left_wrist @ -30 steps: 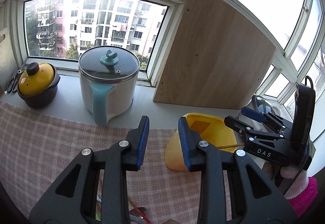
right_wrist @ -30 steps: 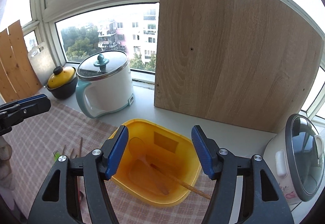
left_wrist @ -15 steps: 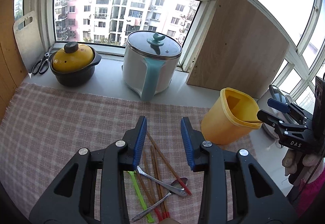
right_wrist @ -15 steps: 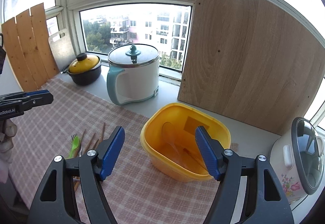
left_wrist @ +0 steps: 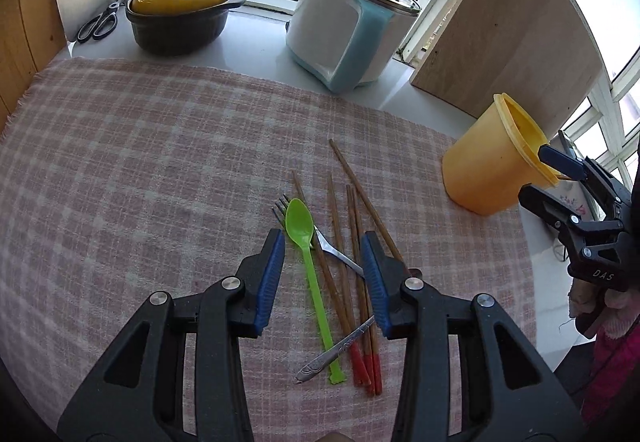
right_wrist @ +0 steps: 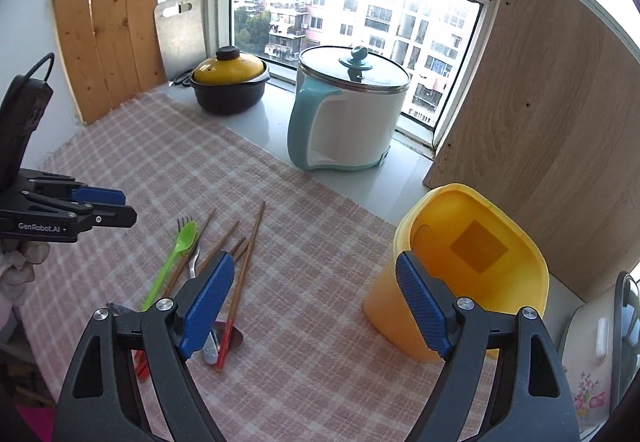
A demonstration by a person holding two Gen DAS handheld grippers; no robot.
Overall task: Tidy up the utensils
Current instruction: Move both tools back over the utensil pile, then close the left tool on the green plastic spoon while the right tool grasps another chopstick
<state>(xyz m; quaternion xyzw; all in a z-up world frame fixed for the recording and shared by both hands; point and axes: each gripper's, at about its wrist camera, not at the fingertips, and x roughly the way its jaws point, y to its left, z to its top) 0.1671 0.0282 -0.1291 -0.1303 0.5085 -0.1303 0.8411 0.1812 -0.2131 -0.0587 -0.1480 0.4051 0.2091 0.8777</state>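
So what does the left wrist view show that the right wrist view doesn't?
Only the left wrist view: the scissors in full, and the fork's whole length across the chopsticks.

Only the right wrist view: the inside of the yellow container, the slatted wooden board, and a rice cooker at far right.

Both: green spoon, checked cloth, yellow-lidded pot, white-and-teal cooker.

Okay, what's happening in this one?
A person with a gripper in each hand is sorting utensils on a checked cloth. The left gripper, open and empty, hangs over a loose pile: green spoon, metal fork and wooden chopsticks. The right gripper, jaws opening with nothing between them, is beside the yellow container.
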